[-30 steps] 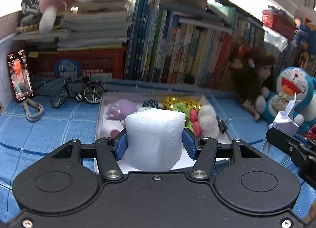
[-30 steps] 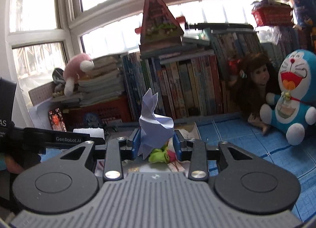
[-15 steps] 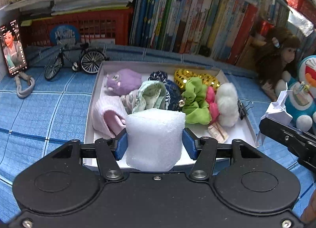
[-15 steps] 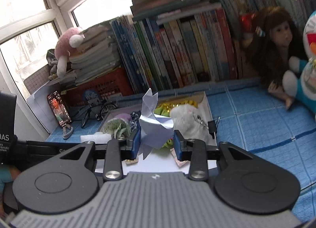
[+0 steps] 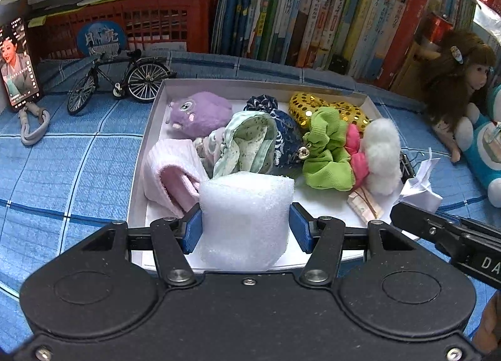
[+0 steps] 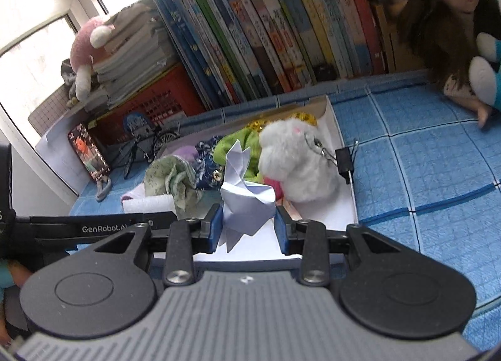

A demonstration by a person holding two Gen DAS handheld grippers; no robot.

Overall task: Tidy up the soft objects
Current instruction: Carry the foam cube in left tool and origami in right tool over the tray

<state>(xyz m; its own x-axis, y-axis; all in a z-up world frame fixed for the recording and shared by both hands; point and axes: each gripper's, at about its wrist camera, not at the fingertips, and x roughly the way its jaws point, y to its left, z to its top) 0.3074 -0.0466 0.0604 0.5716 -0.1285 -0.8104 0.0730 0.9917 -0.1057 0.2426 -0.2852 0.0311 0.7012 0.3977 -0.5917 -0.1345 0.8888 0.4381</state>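
My left gripper (image 5: pixel 245 228) is shut on a white foam block (image 5: pixel 245 220) and holds it over the near part of a white tray (image 5: pixel 156 104). The tray holds a purple plush (image 5: pixel 200 115), a pink cloth (image 5: pixel 170 173), patterned pouches (image 5: pixel 247 141), a green scrunchie (image 5: pixel 327 148) and a white fluffy toy (image 5: pixel 380 154). My right gripper (image 6: pixel 249 228) is shut on a white folded-paper figure (image 6: pixel 245 195) above the tray's near right part (image 6: pixel 338 129). The paper figure also shows in the left wrist view (image 5: pixel 419 184).
A row of books (image 5: pixel 313 16) and a red crate (image 5: pixel 125 23) stand behind the tray. A model bicycle (image 5: pixel 119 77) and a phone (image 5: pixel 18 63) are at left. A doll (image 5: pixel 454 79) and a blue plush (image 5: pixel 488 148) sit at right. A black binder clip (image 6: pixel 344 159) hangs at the tray's right wall.
Both grippers have moved forward and tilted down over the tray, still holding the foam block and the paper figure. The tray's contents now fill more of both views.
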